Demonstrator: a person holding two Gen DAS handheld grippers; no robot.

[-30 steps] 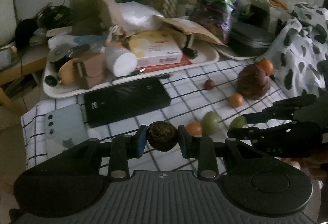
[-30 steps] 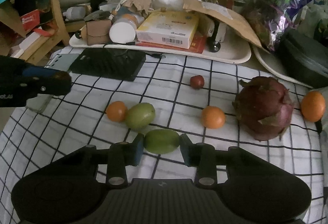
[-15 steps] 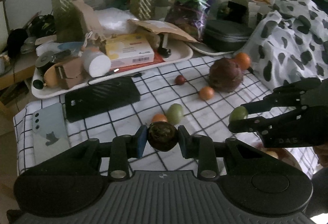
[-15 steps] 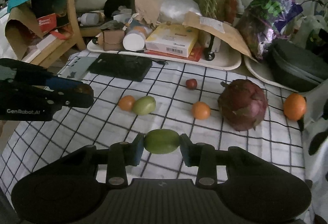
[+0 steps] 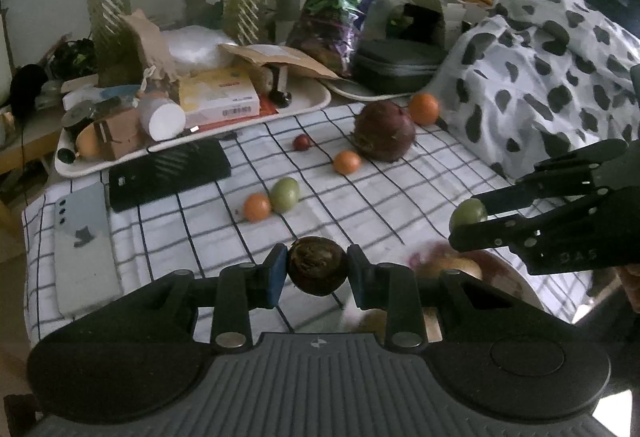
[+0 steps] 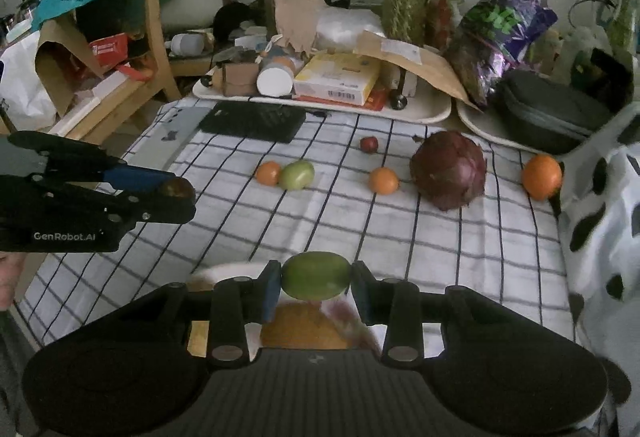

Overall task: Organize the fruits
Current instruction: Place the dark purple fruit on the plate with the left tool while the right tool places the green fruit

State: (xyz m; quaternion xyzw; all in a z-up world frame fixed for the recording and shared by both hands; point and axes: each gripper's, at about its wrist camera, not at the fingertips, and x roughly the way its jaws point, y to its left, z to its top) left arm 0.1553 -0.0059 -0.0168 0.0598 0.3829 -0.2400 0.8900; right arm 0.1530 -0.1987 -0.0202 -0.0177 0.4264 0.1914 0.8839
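My left gripper (image 5: 317, 271) is shut on a dark brown round fruit (image 5: 317, 271), held above the checked tablecloth (image 5: 360, 205). My right gripper (image 6: 316, 277) is shut on a green fruit (image 6: 316, 275), held above a bowl (image 6: 224, 273) that holds a yellow fruit (image 6: 304, 325). The bowl also shows in the left wrist view (image 5: 508, 277). On the cloth lie a small orange (image 6: 268, 173) beside a green fruit (image 6: 297, 175), another small orange (image 6: 383, 180), a small dark red fruit (image 6: 369, 144), a big dark red dragon fruit (image 6: 448, 169) and a larger orange (image 6: 542, 177).
A cluttered white tray (image 6: 424, 113) with boxes stands at the back. A black device (image 6: 252, 121) and a phone (image 5: 82, 241) lie at the cloth's left. A spotted cloth (image 5: 540, 77) rises at the right. A dark case (image 6: 548, 113) sits back right.
Both grippers have pulled back and risen with their fruits. The bowl has come into view under the right gripper.
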